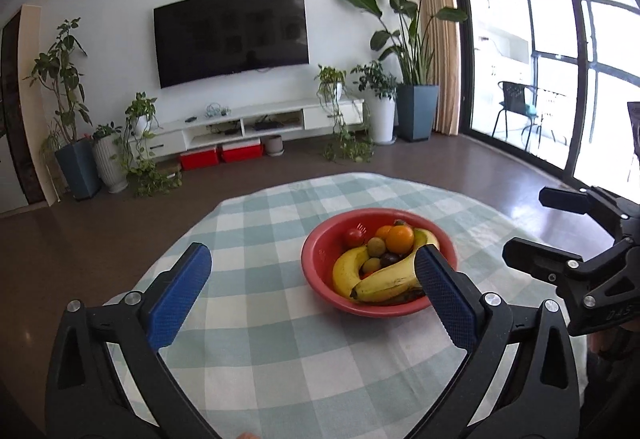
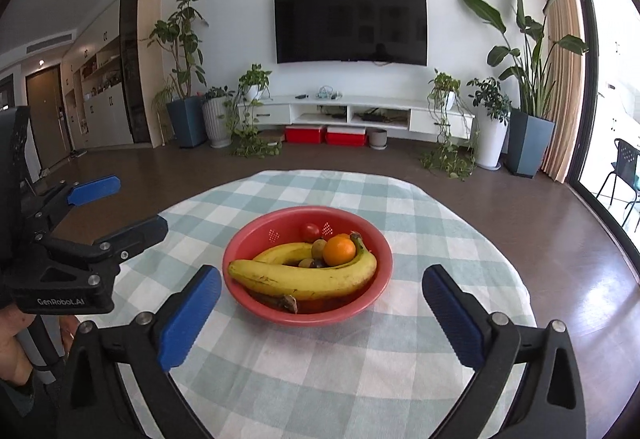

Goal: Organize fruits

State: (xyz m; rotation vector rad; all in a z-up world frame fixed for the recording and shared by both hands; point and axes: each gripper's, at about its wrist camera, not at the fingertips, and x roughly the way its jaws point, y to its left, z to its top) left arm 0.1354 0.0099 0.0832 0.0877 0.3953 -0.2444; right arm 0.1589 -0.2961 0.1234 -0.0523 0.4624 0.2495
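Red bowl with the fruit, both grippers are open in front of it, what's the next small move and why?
Probably nothing more than easing both grippers back: the red bowl already holds the bananas, orange and tomato, no fruit lies on the checked tablecloth, and the left gripper and right gripper stand open and empty.

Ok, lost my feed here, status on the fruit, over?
Left gripper open, empty. Right gripper open, empty. Fruit all in red bowl on checked cloth. Nothing in the way.
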